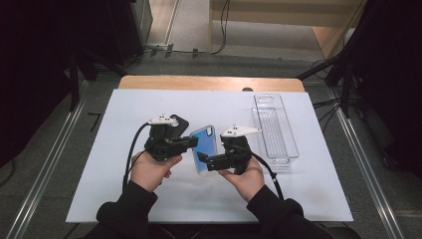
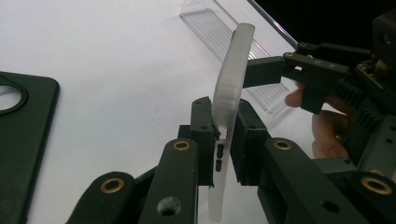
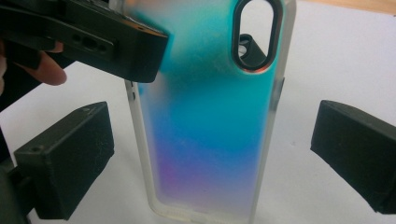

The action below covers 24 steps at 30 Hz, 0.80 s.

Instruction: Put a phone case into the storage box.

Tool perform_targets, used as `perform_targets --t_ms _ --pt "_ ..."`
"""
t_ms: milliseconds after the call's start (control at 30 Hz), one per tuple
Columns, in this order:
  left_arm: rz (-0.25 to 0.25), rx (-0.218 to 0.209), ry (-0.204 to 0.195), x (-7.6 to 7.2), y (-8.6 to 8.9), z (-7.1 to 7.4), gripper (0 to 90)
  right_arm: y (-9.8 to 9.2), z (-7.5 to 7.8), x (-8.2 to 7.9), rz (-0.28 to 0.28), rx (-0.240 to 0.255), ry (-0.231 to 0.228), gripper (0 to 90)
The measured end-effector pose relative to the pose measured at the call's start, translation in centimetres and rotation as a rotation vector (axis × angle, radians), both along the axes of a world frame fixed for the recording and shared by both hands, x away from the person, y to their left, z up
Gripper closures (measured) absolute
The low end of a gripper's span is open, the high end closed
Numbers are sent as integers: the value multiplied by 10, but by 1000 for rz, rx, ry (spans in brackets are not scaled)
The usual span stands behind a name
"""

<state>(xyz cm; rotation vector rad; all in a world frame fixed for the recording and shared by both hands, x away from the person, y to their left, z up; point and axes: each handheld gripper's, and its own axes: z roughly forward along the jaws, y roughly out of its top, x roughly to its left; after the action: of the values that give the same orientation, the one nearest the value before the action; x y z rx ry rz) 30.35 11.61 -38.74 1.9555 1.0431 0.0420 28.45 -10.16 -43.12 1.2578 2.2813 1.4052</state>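
Note:
A translucent phone case (image 1: 204,148) with a blue-to-purple back and an oval camera hole stands on edge above the white mat. My left gripper (image 1: 193,142) is shut on its long side edge; in the left gripper view the pads (image 2: 204,135) pinch the frosted rim (image 2: 227,93) from both sides. My right gripper (image 1: 205,159) comes in from the right. In the right gripper view it is open (image 3: 210,156), its jaws standing wide on either side of the case (image 3: 205,126) without touching it. A black phone case (image 1: 178,122) lies flat on the mat behind my left gripper.
A clear ribbed plastic tray (image 1: 274,128) lies lengthwise at the right of the white mat (image 1: 149,104), also seen in the left gripper view (image 2: 210,28). The wooden table edge (image 1: 209,82) runs along the back. Dark stands and cables surround the table.

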Motion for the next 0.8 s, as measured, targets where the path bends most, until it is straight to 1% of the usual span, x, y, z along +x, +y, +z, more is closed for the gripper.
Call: perform_targets --t_ms 67,167,233,433,467,500,533,567,733,767,800 --pt "2 -5 -1 -1 -2 0 811 2 -1 0 -5 -4 6 0" --pt "-8 0 -2 -2 -4 0 811 6 -3 1 -6 -4 11 0" --pt "-8 2 -3 -3 -6 -1 810 9 -4 1 -1 -13 9 0" --pt "-13 1 -6 -6 -9 -2 810 17 -9 2 -20 -40 9 0" --pt "-17 1 -5 -6 -10 -2 810 17 -10 3 -25 -44 11 13" --pt "-16 4 -7 -6 -11 -2 810 17 -11 3 -32 -46 11 102" --pt "-17 2 -8 -7 -11 -2 809 17 -11 2 -35 -43 6 138" --pt "-15 5 -8 -7 -11 -2 809 17 -11 2 -33 -42 2 153" --pt "-27 -8 -2 -6 -9 -2 802 16 -10 2 -23 -55 -10 163" --pt "-30 -20 -4 -5 -8 -1 791 16 -9 2 -20 -58 -12 163" --pt "-23 -26 -4 -4 -7 0 748 16 -9 2 -22 -62 -13 164"
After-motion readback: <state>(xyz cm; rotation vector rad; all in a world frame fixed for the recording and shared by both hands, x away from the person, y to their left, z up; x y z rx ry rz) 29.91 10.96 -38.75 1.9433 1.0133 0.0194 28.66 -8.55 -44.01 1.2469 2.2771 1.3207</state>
